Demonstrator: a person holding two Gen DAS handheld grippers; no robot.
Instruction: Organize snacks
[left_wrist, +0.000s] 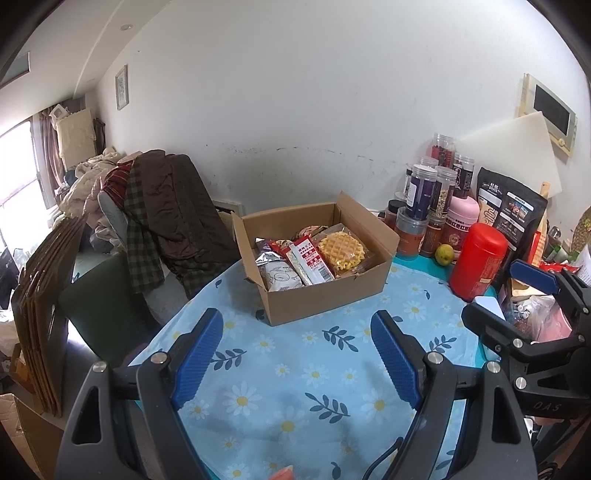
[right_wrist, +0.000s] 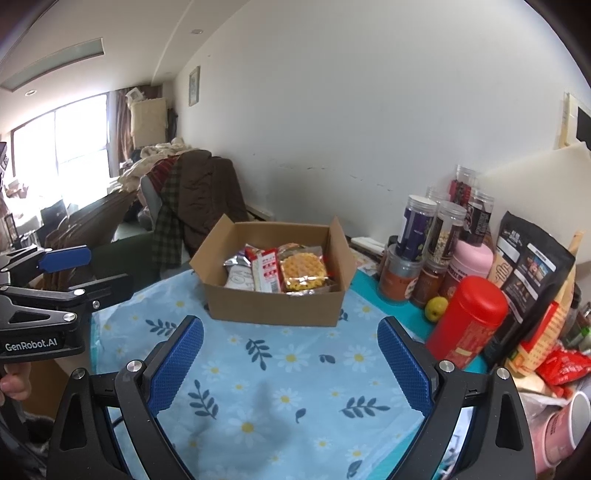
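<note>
L gripper (left_wrist: 297, 354) over the surface (left_wrist: 295, 376) w/ floral blue cloth; fingers (left_wrist: 199, 354) spread wide, nothing between them, only cloth showing in the gap. R gripper (right_wrist: 291, 363) same attitude — fingers (right_wrist: 177, 365) wide apart, holding nothing; each gripper shows at the edge of the other's view, side by side, apart.

Cardboard box (left_wrist: 325, 295) open-topped, flaps up, sits on the cloth ahead of both grippers, well clear of fingertips. Snacks inside: waffle pack (left_wrist: 341, 251) toward the box's right side; red-white packet (left_wrist: 308, 260) beside it, leaning over a silver packet (left_wrist: 277, 273); more wrappers behind, can't ID.

Right of box, on surface edge near wall: red canister (left_wrist: 478, 262) upright; small yellow-green fruit (left_wrist: 444, 254) just beside it; pink bottle (left_wrist: 463, 218); cluster of clear lidded jars (left_wrist: 432, 184), some stacked; black pouch (left_wrist: 509, 210) standing. Far side — chair draped w/ brown coat (left_wrist: 177, 206).
</note>
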